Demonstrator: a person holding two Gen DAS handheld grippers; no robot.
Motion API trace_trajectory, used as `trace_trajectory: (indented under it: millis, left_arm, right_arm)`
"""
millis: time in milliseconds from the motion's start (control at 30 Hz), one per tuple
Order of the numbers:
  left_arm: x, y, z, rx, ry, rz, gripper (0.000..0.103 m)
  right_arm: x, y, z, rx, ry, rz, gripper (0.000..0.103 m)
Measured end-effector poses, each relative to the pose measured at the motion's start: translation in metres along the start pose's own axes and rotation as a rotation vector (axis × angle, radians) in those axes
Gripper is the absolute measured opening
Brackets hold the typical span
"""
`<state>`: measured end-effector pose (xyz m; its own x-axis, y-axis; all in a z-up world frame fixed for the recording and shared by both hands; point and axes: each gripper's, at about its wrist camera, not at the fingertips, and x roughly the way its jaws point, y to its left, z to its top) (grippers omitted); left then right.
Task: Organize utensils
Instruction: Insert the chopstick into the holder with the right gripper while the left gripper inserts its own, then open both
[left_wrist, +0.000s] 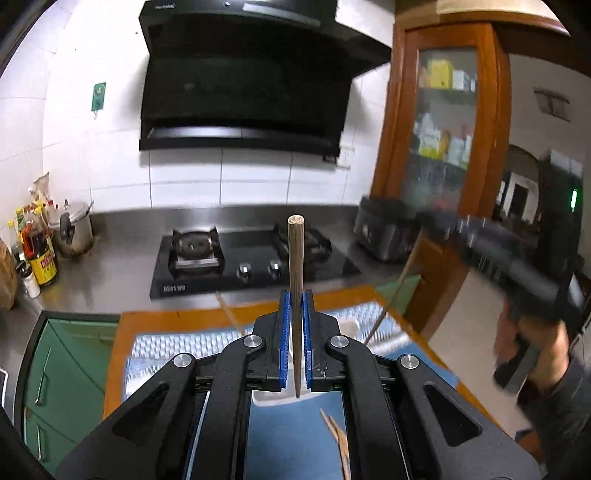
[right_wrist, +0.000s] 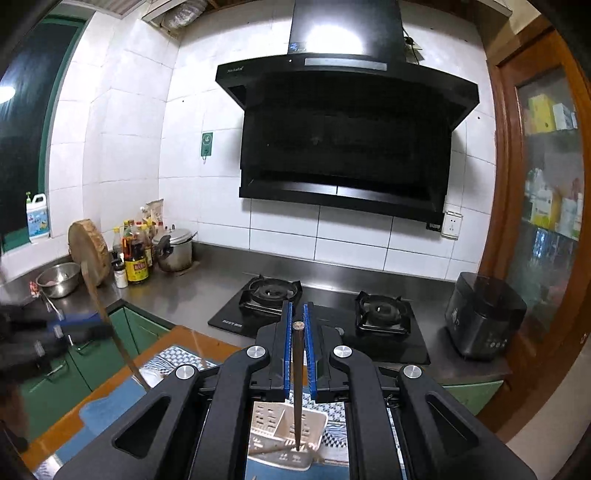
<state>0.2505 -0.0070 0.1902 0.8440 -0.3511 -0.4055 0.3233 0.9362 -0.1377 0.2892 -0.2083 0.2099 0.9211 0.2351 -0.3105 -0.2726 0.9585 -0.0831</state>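
Observation:
My left gripper (left_wrist: 295, 295) is shut on a brown wooden chopstick (left_wrist: 296, 266) that stands upright between the blue pads, tip down. My right gripper (right_wrist: 297, 308) is shut on a dark chopstick (right_wrist: 297, 369), upright, its tip just over a white perforated utensil holder (right_wrist: 288, 424) on a checked cloth. In the left wrist view the right gripper (left_wrist: 517, 254) appears blurred at the right with its chopstick (left_wrist: 391, 299) slanting down. In the right wrist view the left gripper (right_wrist: 55, 328) is blurred at the left with its chopstick (right_wrist: 110, 332). More chopsticks (left_wrist: 338, 435) lie below the left gripper.
A wooden table (left_wrist: 155, 321) with a blue mat (left_wrist: 295, 435) and checked cloth stands before a steel counter. Beyond are a black gas hob (right_wrist: 332, 317), a pressure cooker (right_wrist: 175, 251), sauce bottles (right_wrist: 136, 254), a rice cooker (right_wrist: 484, 317), a metal bowl (right_wrist: 59, 278) and a range hood (right_wrist: 343, 140).

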Motion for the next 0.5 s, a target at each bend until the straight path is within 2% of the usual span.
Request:
trace_trajectory:
  millis: [267, 500]
  left_arm:
    - [0.036, 0.010, 0.023, -0.030, -0.053, 0.029, 0.005]
    - [0.073, 0.017, 0.006, -0.040, -0.007, 0.060, 0.005]
  right_arm:
    - [0.044, -0.004, -0.024, -0.005, 0.041, -0.011, 0.007]
    - [0.062, -0.005, -0.045, -0.009, 0.089, -0.002, 0.007]
